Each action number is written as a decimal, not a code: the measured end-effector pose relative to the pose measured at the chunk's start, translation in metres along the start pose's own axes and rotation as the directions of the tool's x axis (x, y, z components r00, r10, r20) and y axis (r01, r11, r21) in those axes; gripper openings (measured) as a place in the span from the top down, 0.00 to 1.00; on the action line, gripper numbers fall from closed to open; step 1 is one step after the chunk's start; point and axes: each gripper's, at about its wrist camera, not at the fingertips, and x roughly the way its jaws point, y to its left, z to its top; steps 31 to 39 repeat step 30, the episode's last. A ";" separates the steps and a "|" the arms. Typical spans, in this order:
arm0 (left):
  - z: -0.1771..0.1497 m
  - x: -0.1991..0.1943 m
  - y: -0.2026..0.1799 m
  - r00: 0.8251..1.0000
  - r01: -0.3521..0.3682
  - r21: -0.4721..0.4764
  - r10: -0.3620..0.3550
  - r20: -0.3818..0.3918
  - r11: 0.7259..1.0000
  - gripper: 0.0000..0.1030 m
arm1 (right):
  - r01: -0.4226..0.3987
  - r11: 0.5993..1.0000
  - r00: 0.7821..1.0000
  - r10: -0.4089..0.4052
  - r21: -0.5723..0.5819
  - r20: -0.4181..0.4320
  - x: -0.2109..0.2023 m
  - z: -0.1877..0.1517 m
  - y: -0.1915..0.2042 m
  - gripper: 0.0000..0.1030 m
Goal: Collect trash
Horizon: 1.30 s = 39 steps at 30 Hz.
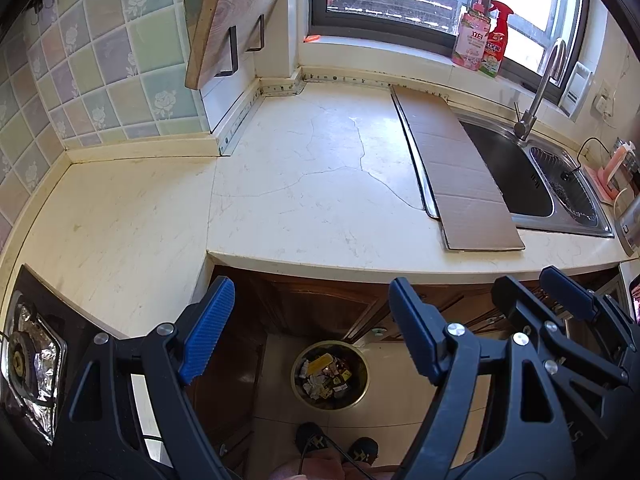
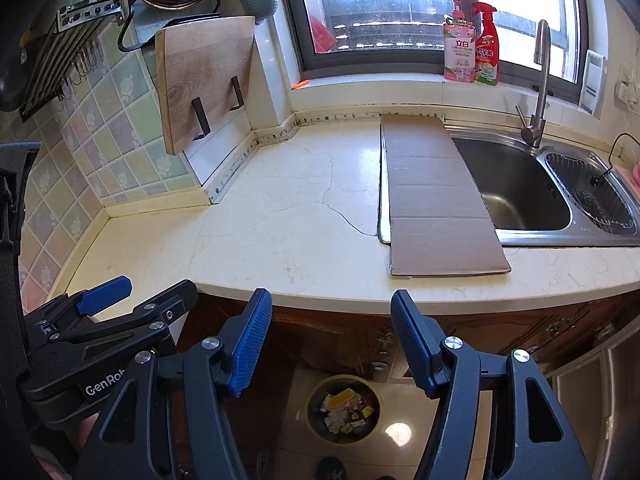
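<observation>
A cardboard sheet (image 2: 440,200) lies on the counter (image 2: 280,220), overlapping the sink's (image 2: 520,184) left edge; bin (image 2: 344,408) on the floor below.

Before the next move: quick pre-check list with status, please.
1. Left gripper open, nothing between the blue pads: ok.
2. Right gripper open, nothing held: ok.
3. Round yellow-rimmed trash bin on the floor below the counter edge, open, wrappers inside: ok.
4. Cream cracked stone countertop free of loose trash: ok.
5. Flat brown cardboard sheet lies across the steel sink rim; trash or not: cannot tell.
6. Room left in bin: cannot tell.
</observation>
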 end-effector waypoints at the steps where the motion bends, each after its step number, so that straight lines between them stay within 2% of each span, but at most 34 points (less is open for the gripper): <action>1: 0.000 0.000 0.000 1.000 -0.001 0.000 0.001 0.001 1.000 0.26 | -0.001 1.000 1.000 0.001 0.000 0.000 0.000 0.000 0.000 0.39; 39: 0.002 0.005 0.007 1.000 -0.002 0.008 0.002 -0.001 1.000 0.26 | -0.002 1.000 1.000 0.002 0.004 -0.002 0.001 0.000 -0.002 0.39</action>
